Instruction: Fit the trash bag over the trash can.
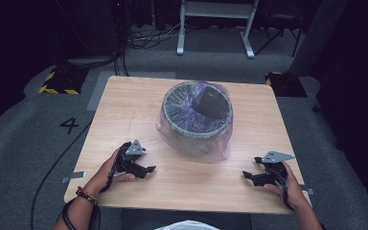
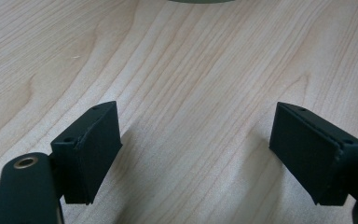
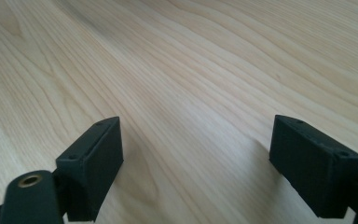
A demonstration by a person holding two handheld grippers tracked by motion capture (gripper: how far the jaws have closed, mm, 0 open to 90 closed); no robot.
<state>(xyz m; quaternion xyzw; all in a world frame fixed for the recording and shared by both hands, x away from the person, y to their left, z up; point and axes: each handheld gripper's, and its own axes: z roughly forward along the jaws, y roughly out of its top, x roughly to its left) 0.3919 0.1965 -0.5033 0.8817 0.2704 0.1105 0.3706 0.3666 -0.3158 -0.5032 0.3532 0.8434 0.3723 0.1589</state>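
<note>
A wastebasket (image 1: 197, 120) lined with a translucent purple bag (image 1: 191, 146) is seen standing upright near the middle of the wooden table (image 1: 124, 115), slightly toward its far side, and a dark object (image 1: 212, 101) is seen inside it, leaning against the far right of the inner wall (what it is cannot be told). The bag is folded over the rim and hangs loosely down the outside to the tabletop. The left gripper (image 1: 146, 171) is held low at the near left of the table, pointing toward the right, its jaws spread wide with nothing between them; in the left gripper view bare wood grain is seen between the two black pads (image 2: 98, 149). The right gripper (image 1: 250, 175) is held at the near right, pointing left, likewise released, with bare wood between its pads (image 3: 100, 163). Both grippers are kept well apart from the wastebasket, one on either side of it.
</note>
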